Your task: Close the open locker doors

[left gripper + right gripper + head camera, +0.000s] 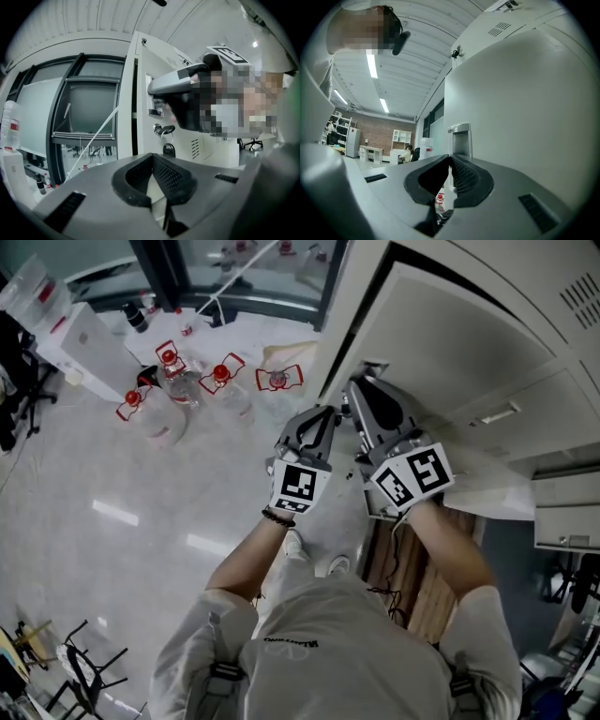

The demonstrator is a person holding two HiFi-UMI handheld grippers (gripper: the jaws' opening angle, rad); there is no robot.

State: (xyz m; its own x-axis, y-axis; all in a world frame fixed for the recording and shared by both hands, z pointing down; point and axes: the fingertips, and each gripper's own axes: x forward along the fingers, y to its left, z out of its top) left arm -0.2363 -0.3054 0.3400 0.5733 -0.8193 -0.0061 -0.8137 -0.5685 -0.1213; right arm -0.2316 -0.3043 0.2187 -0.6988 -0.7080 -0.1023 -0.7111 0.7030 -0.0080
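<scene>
Grey lockers (525, 381) fill the right of the head view. One locker door (441, 343) stands open towards me. My left gripper (317, 420) is shut with nothing between its fingers, level, just left of the door's free edge. In the left gripper view its tips (152, 157) point at the door's front face (187, 140), below a key lock (164, 130). My right gripper (367, 401) is at the door's edge, its fingers together with nothing seen between them. In the right gripper view its tips (450, 159) lie beside the door's plain face (525, 103), near a metal latch (459, 137).
Several large water bottles with red handles (169, 381) lie on the pale floor at the upper left, next to a white box (84, 343). A dark window frame (234, 287) runs along the top. Folding chairs (89, 671) stand at the lower left.
</scene>
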